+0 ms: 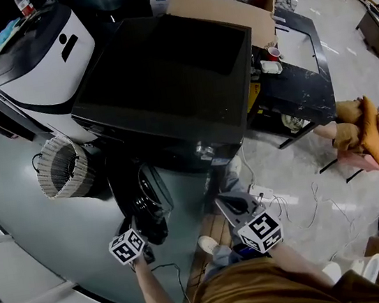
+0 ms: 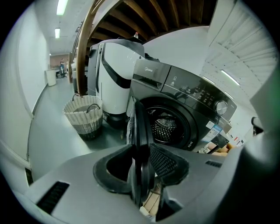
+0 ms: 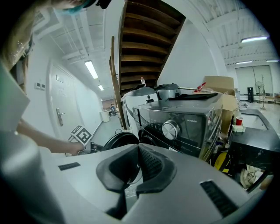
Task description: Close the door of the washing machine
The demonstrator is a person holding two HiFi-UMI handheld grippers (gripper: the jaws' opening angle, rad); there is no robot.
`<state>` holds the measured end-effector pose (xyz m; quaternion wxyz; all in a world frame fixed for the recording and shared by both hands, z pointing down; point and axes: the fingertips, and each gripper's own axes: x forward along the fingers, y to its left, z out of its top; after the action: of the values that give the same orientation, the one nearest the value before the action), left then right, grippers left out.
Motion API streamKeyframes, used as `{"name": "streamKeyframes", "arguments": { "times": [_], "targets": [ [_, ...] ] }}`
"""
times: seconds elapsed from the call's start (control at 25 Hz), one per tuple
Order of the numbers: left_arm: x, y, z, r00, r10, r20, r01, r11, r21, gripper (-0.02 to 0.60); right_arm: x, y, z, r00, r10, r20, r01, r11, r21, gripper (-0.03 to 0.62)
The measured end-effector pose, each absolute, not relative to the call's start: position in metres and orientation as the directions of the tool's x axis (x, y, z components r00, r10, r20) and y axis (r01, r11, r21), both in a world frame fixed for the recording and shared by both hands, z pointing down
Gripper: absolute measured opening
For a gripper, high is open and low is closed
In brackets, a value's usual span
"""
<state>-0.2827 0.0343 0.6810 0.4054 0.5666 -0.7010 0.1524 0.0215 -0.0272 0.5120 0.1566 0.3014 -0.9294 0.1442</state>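
The washer point(image 2: 197, 94) is a dark grey front-loader standing on the floor, with a knob and control panel along its upper front. Its round, dark-rimmed door point(image 2: 139, 131) stands swung well open on its hinge, leaving the perforated steel drum point(image 2: 164, 127) exposed.

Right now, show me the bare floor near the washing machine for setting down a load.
Free: the grey floor left of and in front of the wicker basket. Crowded: a power strip and cables right of the open door, cluttered black table beyond.
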Motion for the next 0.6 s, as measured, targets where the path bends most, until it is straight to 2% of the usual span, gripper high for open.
{"name": "streamKeyframes", "arguments": {
  "times": [0.6],
  "targets": [
    [-0.249, 0.016, 0.681, 0.026, -0.674, 0.738, -0.917, 0.279, 0.287, 0.144, 0.041, -0.034, 0.508, -0.745, -0.556, 0.368, -0.642, 0.749, -0.167, 0.012]
  ]
}}
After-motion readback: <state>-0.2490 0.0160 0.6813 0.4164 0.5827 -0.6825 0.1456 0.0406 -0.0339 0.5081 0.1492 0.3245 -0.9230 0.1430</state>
